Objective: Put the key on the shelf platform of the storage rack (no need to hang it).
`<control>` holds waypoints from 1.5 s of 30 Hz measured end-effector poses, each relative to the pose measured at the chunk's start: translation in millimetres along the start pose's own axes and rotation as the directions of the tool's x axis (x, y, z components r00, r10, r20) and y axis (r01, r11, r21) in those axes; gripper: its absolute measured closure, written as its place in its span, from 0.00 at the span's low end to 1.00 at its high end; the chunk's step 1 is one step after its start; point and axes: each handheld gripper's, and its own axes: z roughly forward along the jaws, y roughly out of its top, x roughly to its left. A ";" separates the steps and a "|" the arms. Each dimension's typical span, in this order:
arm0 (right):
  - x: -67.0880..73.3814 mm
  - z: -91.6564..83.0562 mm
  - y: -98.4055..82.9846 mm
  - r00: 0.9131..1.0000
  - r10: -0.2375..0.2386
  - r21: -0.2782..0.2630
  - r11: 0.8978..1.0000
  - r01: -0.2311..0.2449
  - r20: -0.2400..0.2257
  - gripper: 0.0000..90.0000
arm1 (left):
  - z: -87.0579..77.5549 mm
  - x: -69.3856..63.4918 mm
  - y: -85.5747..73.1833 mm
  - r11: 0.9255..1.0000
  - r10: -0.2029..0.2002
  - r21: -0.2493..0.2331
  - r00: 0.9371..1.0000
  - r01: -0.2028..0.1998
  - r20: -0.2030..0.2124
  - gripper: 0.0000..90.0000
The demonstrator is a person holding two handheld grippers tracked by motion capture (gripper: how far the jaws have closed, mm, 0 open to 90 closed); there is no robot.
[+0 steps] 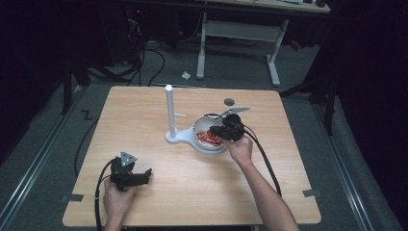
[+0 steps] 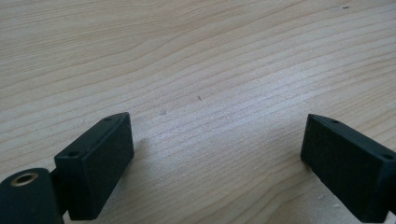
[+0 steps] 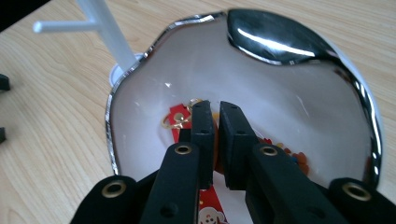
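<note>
The left hand-held gripper [image 2: 215, 154] rests spread on the tabletop [image 1: 159, 192]. Farther off, the right hand-held gripper [image 3: 215, 122], pressed nearly together, pinches a red tag [image 3: 177, 114] inside the silver-rimmed white dish [image 3: 109, 121]; a thin grip could slip, or the dish could be dragged against the white stand [image 1: 169, 108].

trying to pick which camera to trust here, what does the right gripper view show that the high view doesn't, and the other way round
Right gripper view: a gold ring on the red printed tag in the silver-rimmed white dish, and the right hand-held gripper with jaws nearly shut, a thin gap between them.

High view: the left hand-held gripper near the wooden table's front left, a small dark disc, and the floor around.

Both: the dish, its red contents, the white upright post with a side peg.
</note>
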 end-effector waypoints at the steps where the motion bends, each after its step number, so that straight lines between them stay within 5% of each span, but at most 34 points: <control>1: -1.0 -0.4 -1.1 1.000 0.002 -0.001 1.000 -0.002 0.002 0.92 | 0.0 0.0 0.0 1.000 0.000 0.000 1.000 0.000 0.000 0.11; 19: -2.4 -30.5 5.3 1.000 -0.002 -0.083 0.997 0.004 0.024 0.64 | 0.0 0.0 0.0 1.000 0.000 0.000 1.000 0.000 0.000 0.11; 45: -28.1 -90.6 -1.1 0.993 0.038 -0.149 0.989 -0.020 0.114 0.54 | 0.2 -0.1 0.1 1.000 -0.001 -0.001 1.000 0.001 -0.001 0.11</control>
